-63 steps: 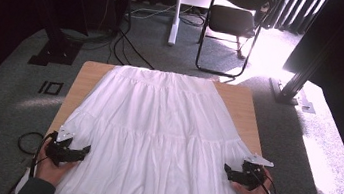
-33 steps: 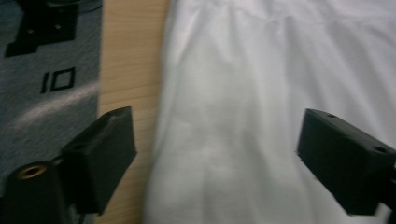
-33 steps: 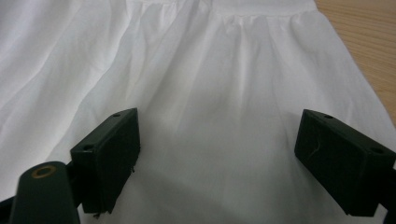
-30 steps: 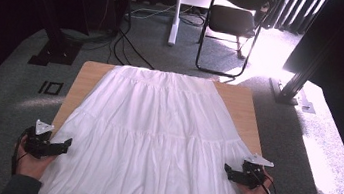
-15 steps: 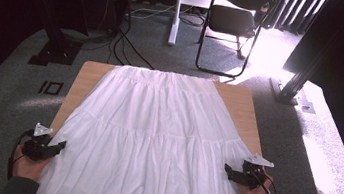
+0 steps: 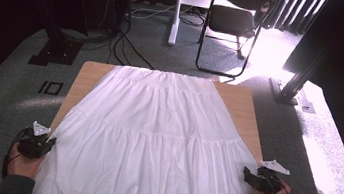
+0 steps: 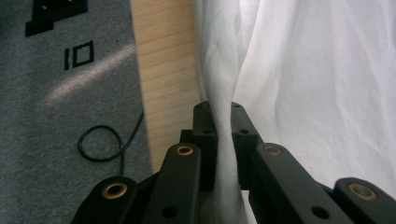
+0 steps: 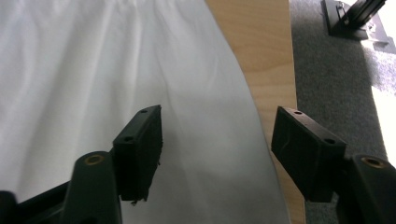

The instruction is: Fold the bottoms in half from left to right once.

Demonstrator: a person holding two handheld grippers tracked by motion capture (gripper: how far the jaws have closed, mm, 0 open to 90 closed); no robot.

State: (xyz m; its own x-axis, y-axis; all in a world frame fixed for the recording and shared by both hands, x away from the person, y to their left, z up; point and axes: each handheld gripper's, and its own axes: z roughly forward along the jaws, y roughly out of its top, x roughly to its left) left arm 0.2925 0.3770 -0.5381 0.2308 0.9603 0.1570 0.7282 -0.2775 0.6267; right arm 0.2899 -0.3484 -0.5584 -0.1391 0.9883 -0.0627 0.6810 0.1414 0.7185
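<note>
Looking down on the light wooden table, I have a white tiered cotton skirt spread flat over it, waistband at the far end and the wide hem hanging off the near edge. My left gripper sits at the skirt's near left side — in the left gripper view its jaws are pinched tight on a raised fold of that white cloth, having just closed there, with bare wood and grey carpet off to the left. I judge that hold is placed on the side seam so the edge can be lifted or drawn without crumpling the middle. My right gripper is at the near right side; in the right gripper view its jaws stand well apart, though they have just been narrowing, straddling the skirt's right edge with nothing pressed between them yet — a matching grip looks due there. A black folding chair stands well beyond the table.
</note>
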